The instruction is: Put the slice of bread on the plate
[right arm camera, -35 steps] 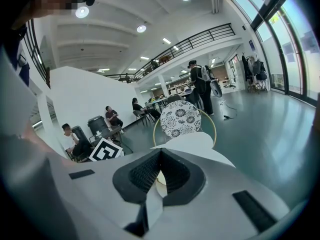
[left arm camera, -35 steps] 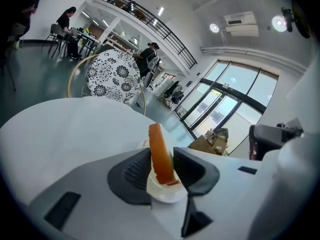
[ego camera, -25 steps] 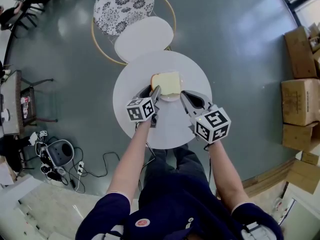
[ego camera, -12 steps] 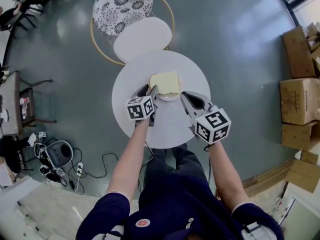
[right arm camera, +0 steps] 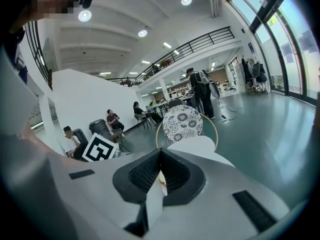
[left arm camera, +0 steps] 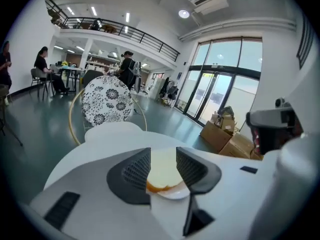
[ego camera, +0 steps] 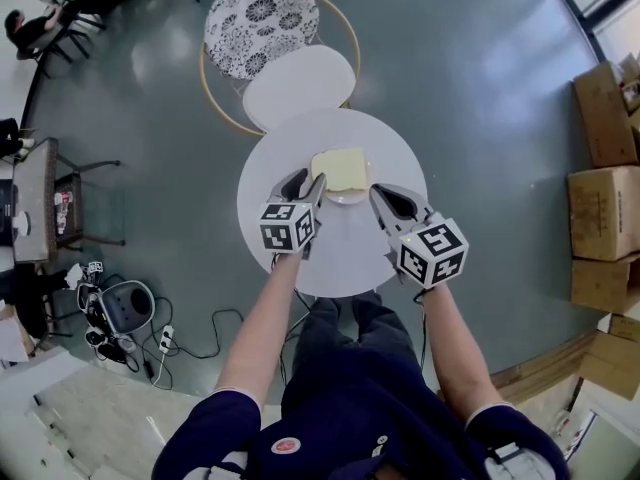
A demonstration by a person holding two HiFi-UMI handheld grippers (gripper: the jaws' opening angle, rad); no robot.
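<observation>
Grey ribbed pads (left arm camera: 137, 169) of the left tool (left arm camera: 163, 156) stand wide apart, about as far as they go. They have just been opening and press on nothing. Through the gap between them I can see the slice of bread (left arm camera: 164, 171), pale with a brown crust, lying flat on the small white plate (left arm camera: 172, 193) just ahead of and below the tips, free of both pads. Seen from above, the left tool (ego camera: 308, 180) sits at the near left corner of the slice of bread (ego camera: 340, 168). The plate (ego camera: 347, 197) rests on the round white surface (ego camera: 340, 258) between the two tools. The right tool (ego camera: 378, 194) hangs just off the plate's right side. In its own view the right tool (right arm camera: 159, 154) has its tips together with nothing gripped, and only a sliver of plate rim shows behind them. Compared with a second ago, the bread lies on the plate just as it did and the right tool has kept its place. The left tool has rolled at the wrist, so its marker cube (ego camera: 288, 226) now shows its faces one above the other instead of side by side.
</observation>
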